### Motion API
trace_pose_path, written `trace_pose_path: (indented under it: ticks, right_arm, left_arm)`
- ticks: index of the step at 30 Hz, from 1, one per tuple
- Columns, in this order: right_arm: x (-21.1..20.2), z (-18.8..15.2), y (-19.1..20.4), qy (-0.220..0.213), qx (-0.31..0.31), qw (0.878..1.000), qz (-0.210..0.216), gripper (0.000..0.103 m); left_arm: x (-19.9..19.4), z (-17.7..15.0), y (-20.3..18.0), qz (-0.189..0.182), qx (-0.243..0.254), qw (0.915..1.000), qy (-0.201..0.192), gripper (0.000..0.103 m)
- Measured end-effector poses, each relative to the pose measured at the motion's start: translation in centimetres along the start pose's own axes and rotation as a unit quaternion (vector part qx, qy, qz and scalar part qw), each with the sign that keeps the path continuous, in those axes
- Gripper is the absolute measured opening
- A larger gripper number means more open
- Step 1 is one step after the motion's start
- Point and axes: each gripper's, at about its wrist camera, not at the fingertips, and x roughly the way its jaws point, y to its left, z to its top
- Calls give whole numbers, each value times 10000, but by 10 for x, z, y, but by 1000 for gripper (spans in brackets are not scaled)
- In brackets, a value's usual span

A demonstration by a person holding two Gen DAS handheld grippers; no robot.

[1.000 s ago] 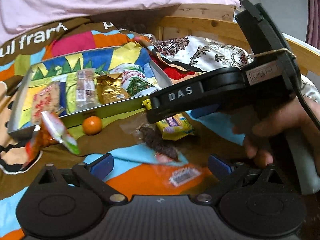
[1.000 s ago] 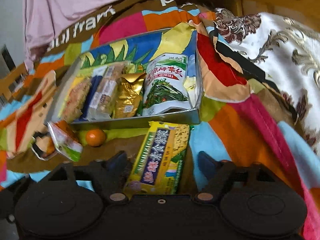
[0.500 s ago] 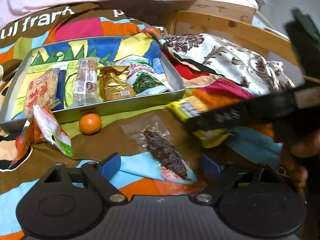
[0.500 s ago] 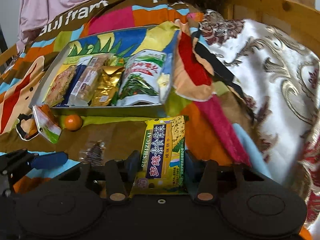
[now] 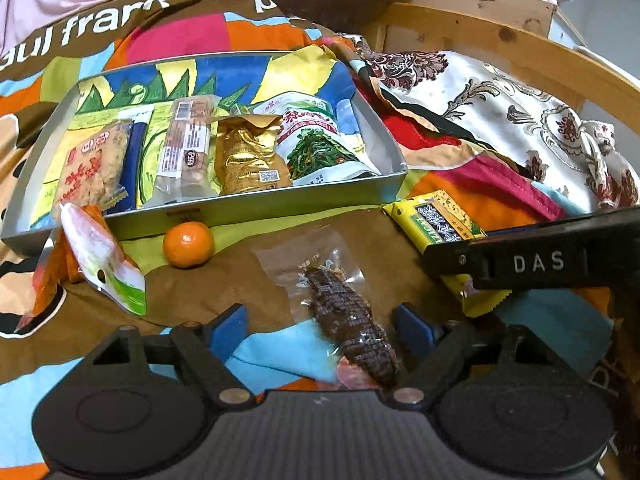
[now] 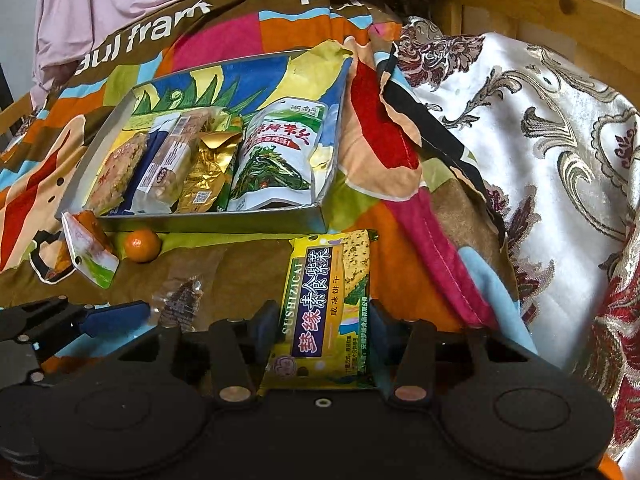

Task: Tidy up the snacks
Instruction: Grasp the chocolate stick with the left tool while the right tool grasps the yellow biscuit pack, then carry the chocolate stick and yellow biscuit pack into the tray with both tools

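A dark brown snack in a clear wrapper (image 5: 348,320) lies on the bedspread between the blue pads of my left gripper (image 5: 320,328). Its jaws are closing, with a gap still visible on both sides of the snack. My right gripper (image 6: 324,328) is shut on a yellow cracker packet (image 6: 328,300), its pads pressing both long edges. The packet rests on the bedspread just in front of the silver tray (image 6: 216,222). The tray holds several packets in a row. In the right wrist view, the left gripper's blue finger (image 6: 116,316) sits beside the dark snack (image 6: 182,304).
A small orange (image 5: 188,244) and an orange, white and green pouch (image 5: 104,260) lie against the tray's front wall (image 5: 256,208). A patterned satin cloth (image 6: 540,160) is heaped at the right, with a wooden bed frame (image 5: 500,36) behind it. A pink pillow lies at the back.
My left gripper came forward over the dark snack, and its jaws narrowed around it. The right gripper's jaws closed onto the yellow packet.
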Motion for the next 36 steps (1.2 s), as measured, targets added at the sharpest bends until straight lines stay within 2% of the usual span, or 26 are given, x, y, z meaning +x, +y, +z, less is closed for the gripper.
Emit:
trace_pose_path:
  ticks: [2,3,6,13,18,22,26,27,36]
  right_arm:
    - [0,-1,4,3,-105,9999,-26,51]
    - [0,-2,6,8,-150,9999,-17,51]
    - [-3,-4,10,37,-257,9996,99,50]
    - [-16,-17,21,91,-575,9979,283,50]
    - [-15,-20,26,108,-657,9974,280,60]
    - [-11,-20,27,138,-690,9971,272,62]
    - [-9,-21,31,99,-666,9976,180,52]
    - [-10,-21,33,83,-680,9975,192,52]
    - [-24,-22,40,-182,-741,9965,342,51]
  left_arm:
    - [-4,-1,-1,-11,115,9999,-22,69]
    - [-7,-1,-1,-28,188,9998,-21,60]
    - [-13,0,-1,14,304,9995,24,49]
    - [-32,-9,18,112,355,9992,164,49]
    - [-38,-13,29,77,300,9993,205,52]
    - [-33,-10,26,99,245,9995,194,57]
    - [-28,-10,23,145,344,9991,186,56]
    - [-28,-10,22,152,343,9991,189,50]
    - [-45,-11,24,262,387,9989,46,50]
